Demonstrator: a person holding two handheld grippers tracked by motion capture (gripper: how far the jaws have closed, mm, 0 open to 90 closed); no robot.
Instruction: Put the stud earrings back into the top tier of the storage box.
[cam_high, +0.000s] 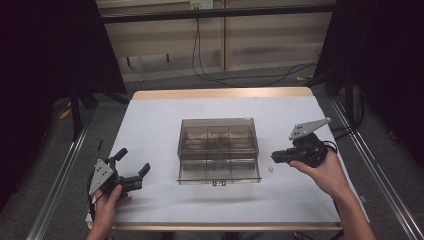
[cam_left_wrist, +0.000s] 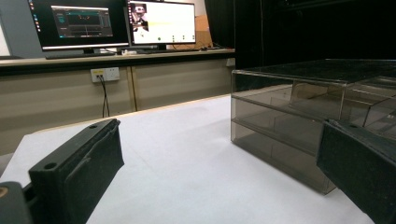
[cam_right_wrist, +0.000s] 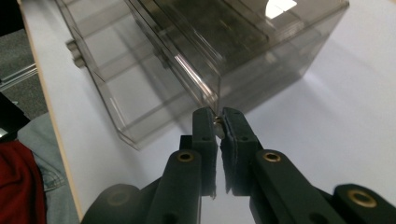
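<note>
Right claw (cam_right_wrist: 218, 122) beside smoky compartment box (cam_high: 218, 148)

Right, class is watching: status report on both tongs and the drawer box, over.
Left tongs open, near left corner. Right tongs shut, beside drawer box, apart. Its drawer pulled out. Small pale scrap on table by right tongs.

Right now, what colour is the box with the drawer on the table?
The box is clear smoky grey-brown plastic; the high view shows it best.

Compartment box (cam_high: 218, 150) between claws, mid-table (cam_high: 150, 120)
</note>
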